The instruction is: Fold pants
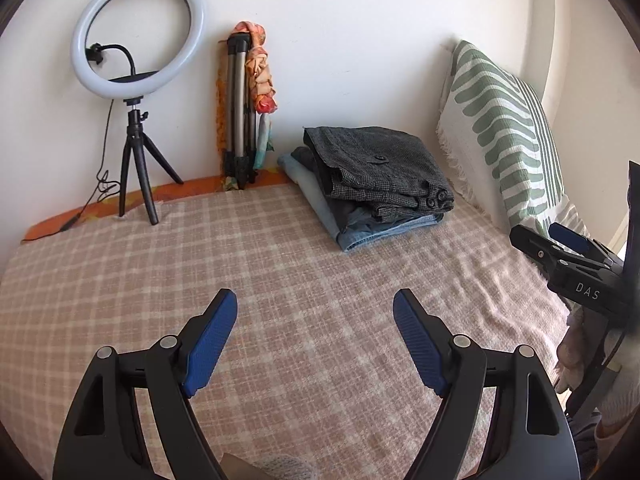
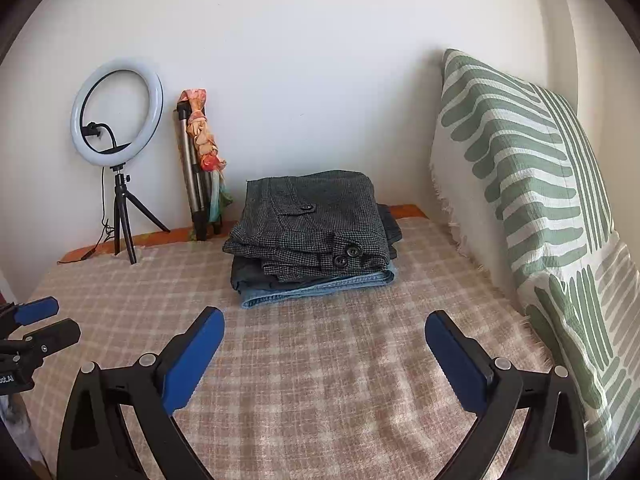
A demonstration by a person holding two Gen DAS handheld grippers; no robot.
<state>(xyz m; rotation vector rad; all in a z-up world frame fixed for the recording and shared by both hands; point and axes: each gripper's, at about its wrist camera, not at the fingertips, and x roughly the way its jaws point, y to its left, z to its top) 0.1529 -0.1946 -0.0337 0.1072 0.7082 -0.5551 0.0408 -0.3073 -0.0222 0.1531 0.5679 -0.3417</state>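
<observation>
A stack of folded pants lies at the far side of the bed: grey checked trousers with black buttons on top, dark and light blue jeans beneath. My left gripper hovers open over the checked bedspread, well short of the stack, with nothing between its blue pads. My right gripper also stands open and empty, a short way in front of the stack. The right gripper shows at the right edge of the left wrist view, and the left gripper at the left edge of the right wrist view.
A green-and-white patterned pillow leans against the wall on the right. A ring light on a small black tripod stands at the back left, its cable trailing. A folded tripod wrapped in an orange scarf leans against the wall.
</observation>
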